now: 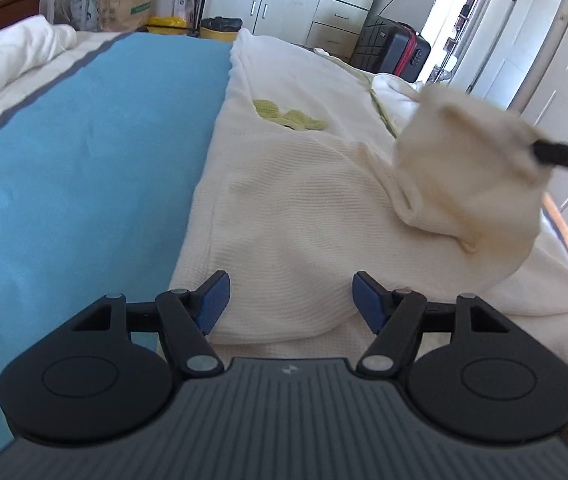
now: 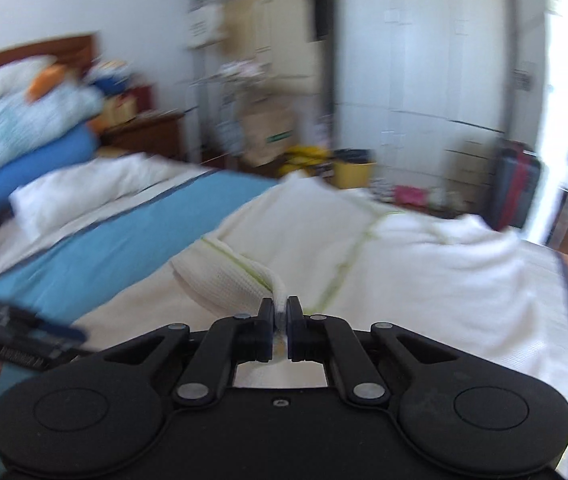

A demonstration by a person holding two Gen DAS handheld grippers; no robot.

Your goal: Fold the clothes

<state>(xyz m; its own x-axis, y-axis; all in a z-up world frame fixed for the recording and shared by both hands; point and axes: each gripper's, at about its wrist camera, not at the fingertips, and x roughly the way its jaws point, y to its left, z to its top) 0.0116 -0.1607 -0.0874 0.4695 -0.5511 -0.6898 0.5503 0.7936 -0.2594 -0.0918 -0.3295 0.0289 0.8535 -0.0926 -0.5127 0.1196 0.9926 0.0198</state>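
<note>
Cream knit garment [image 1: 292,208] lies spread along the right half of the bed, filling the middle of the left wrist view, with a green motif [image 1: 290,116] on it above centre. One part of it, which looks like a sleeve or corner, is lifted off the rest at the right of that frame, bunched around the tip of my right gripper [image 2: 280,312]. In the right wrist view those jaws are pressed together on a fold of the waffle-textured cloth, green trim running off behind it. That view is smeared, so I judge the arm is in motion.

My left gripper [image 1: 291,300] has its jaws spread wide with nothing between them, low in the frame over the near hem, beside the blue sheet [image 1: 83,160].

I read this as a fold in hand: the lifted part being carried across the body. Next I need to lay it flat and square, then let go without dragging the layer beneath.
</note>
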